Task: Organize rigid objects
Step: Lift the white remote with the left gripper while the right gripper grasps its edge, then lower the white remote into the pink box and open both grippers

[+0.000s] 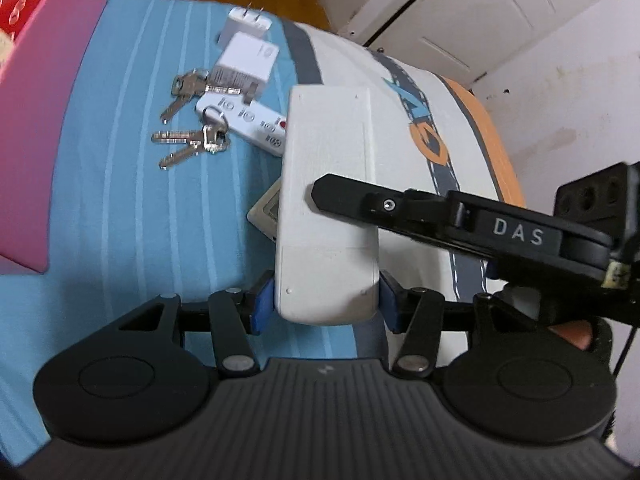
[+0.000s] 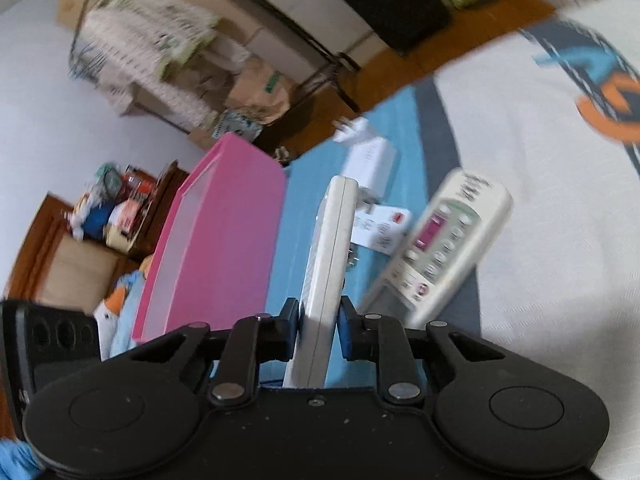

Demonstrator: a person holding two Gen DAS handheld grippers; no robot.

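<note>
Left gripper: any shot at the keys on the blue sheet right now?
Probably not: the left gripper is shut on the white remote, which the right gripper also clamps. The keys themselves lie uncovered.

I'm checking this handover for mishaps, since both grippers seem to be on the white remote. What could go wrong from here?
1. The left gripper and right gripper both clamp the white remote. If they pull apart before one lets go, it could be wrenched loose.
2. If it drops, it would likely hit the second remote or the keys on the bed close by.
</note>
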